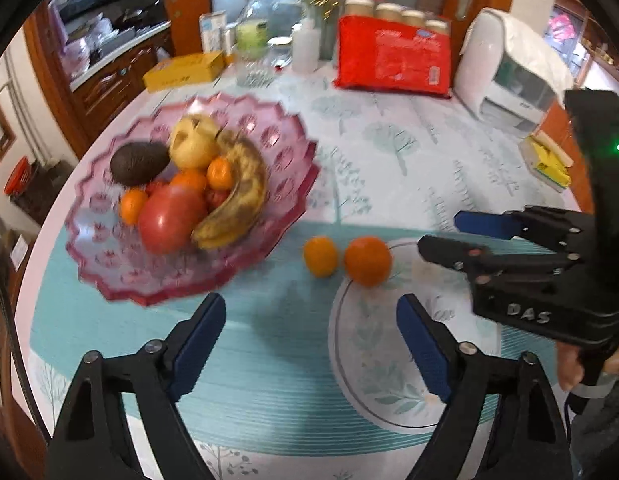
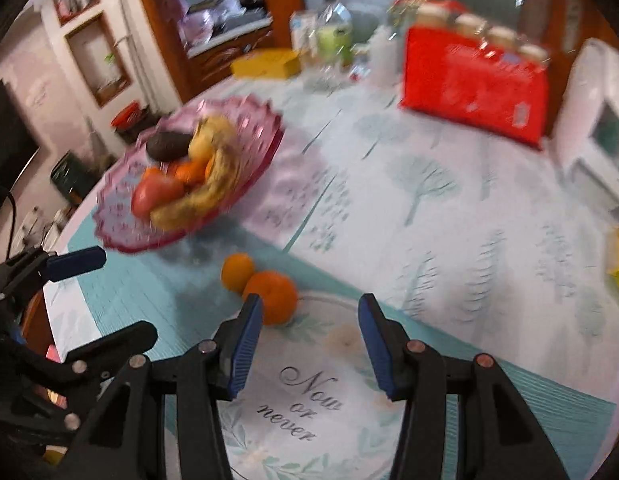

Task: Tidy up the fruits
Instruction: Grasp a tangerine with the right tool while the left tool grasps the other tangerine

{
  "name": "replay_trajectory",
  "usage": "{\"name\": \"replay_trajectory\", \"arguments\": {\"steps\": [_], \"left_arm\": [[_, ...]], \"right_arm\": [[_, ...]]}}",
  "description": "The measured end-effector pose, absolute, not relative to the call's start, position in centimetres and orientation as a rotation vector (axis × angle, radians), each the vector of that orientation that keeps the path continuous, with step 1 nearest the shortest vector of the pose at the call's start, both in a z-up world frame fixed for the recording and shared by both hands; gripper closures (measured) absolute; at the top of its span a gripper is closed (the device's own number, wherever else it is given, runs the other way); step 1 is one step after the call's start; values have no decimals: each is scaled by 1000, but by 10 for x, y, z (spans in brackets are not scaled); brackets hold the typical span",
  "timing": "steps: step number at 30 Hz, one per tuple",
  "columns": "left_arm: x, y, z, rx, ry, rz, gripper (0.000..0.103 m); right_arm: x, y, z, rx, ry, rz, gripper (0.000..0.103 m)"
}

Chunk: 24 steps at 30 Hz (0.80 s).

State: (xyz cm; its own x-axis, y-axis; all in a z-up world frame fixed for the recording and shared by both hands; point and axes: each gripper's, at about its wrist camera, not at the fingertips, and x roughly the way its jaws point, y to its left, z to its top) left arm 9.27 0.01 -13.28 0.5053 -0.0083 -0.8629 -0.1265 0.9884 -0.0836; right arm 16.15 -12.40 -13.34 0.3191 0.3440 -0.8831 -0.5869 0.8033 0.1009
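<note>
Oranges (image 1: pixel 367 260) beneath two downward-tilted, empty hand-held grippers (image 1: pixel 311 336)

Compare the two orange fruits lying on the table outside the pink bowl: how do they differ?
The smaller orange fruit is paler and more yellow; the bigger orange fruit is deeper orange. The smaller one lies nearer the pink bowl, on the teal mat; the bigger one rests at the rim of the white plate. Both are round, lie side by side, and no tool holds them.

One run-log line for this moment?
left gripper: open, empty | right gripper: open, empty | two oranges: on table beside bowl
</note>
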Motion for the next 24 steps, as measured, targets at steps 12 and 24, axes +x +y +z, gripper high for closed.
{"name": "replay_trajectory", "arguments": {"steps": [12, 24], "left_arm": [[90, 21, -151, -209, 1063, 184, 19], [115, 3, -174, -251, 1094, 163, 21]], "right_arm": [[174, -94, -187, -231, 1201, 751, 53], [170, -115, -191, -173, 1145, 764, 61]]}}
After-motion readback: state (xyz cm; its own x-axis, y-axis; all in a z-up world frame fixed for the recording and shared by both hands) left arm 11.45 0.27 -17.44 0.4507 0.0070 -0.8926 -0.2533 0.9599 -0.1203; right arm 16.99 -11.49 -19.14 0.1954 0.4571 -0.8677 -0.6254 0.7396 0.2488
